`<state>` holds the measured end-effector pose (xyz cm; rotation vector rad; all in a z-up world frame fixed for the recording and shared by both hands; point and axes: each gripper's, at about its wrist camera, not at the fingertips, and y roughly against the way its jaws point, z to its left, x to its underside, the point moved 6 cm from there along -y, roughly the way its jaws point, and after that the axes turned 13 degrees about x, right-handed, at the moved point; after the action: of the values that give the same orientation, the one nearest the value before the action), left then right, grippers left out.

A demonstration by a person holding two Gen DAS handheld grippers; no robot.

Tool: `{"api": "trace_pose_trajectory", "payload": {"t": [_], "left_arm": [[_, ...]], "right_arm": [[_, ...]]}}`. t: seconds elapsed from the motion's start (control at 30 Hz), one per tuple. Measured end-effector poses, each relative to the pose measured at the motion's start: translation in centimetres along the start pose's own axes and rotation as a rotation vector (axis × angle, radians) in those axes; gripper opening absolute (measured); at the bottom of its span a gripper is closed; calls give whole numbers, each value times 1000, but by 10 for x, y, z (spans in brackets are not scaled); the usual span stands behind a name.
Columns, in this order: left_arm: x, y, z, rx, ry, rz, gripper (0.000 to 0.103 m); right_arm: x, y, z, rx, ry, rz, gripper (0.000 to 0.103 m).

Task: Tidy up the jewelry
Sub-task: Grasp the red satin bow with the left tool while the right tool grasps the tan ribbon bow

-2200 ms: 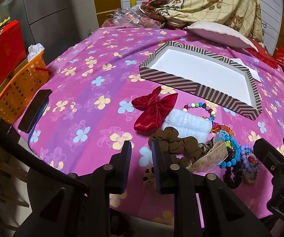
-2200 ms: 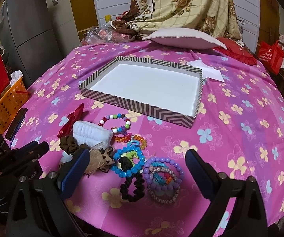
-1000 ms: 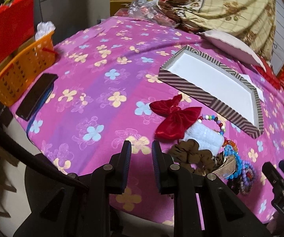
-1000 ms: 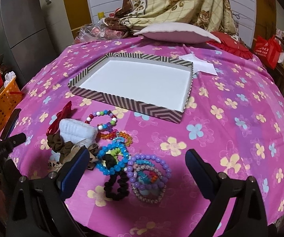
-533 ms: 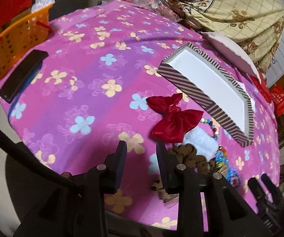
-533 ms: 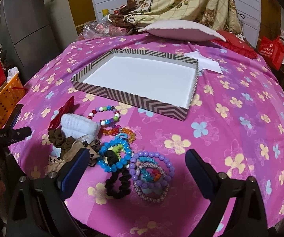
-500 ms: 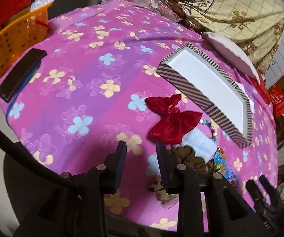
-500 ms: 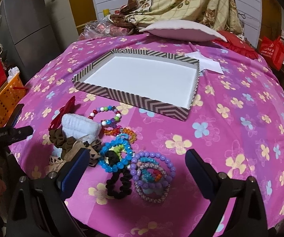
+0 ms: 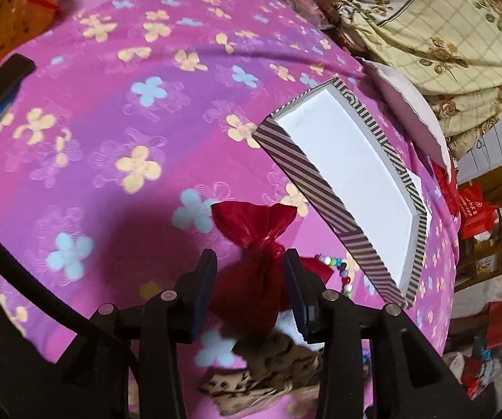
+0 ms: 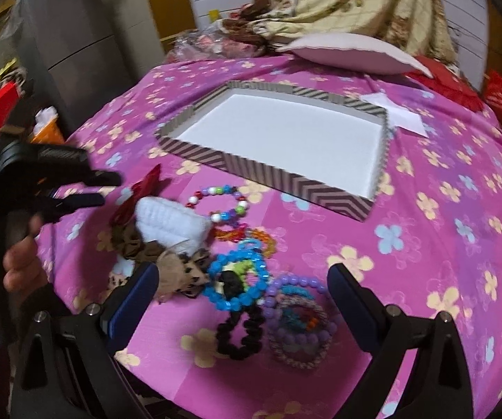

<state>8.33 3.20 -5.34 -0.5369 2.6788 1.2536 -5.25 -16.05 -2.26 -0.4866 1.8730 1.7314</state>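
Note:
A red satin bow (image 9: 251,237) lies on the pink flowered cloth, at the left end of a heap of jewelry. My left gripper (image 9: 249,279) straddles the bow's lower half; its jaws are opening, and the bow sits between the pads without being pinched. In the right wrist view the left gripper (image 10: 109,188) comes in from the left beside the bow (image 10: 146,185). My right gripper (image 10: 244,289) hangs wide open over a blue bead bracelet (image 10: 240,282), with nothing held. The striped box (image 10: 285,178) with a white floor stands beyond the heap.
The heap also holds a white scrunchie (image 10: 170,223), a brown scrunchie (image 9: 278,352), a black scrunchie (image 10: 240,331), purple bracelets (image 10: 296,328) and a multicolour bead bracelet (image 10: 223,202). An orange basket (image 9: 16,24) and a dark flat object (image 9: 2,83) sit at the left edge. A pillow (image 10: 348,52) lies behind the box.
My left gripper has swung right and down onto the red bow, and its jaws have spread from nearly shut to wide. The right gripper has hardly moved.

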Motion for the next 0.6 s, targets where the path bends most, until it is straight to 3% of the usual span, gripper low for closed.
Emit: {"api": "trace_pose_trajectory", "payload": {"t": [0.23, 0.5, 0.6], "left_arm": [[2, -26, 2, 47, 40, 86, 62], [3, -38, -3, 64, 14, 113, 62], [6, -42, -5, 70, -17, 133, 53]], "right_arm": [[5, 2, 27, -67, 76, 7, 96], [14, -11, 65, -114, 157, 29, 88], [13, -26, 76, -108, 176, 41, 79]]}}
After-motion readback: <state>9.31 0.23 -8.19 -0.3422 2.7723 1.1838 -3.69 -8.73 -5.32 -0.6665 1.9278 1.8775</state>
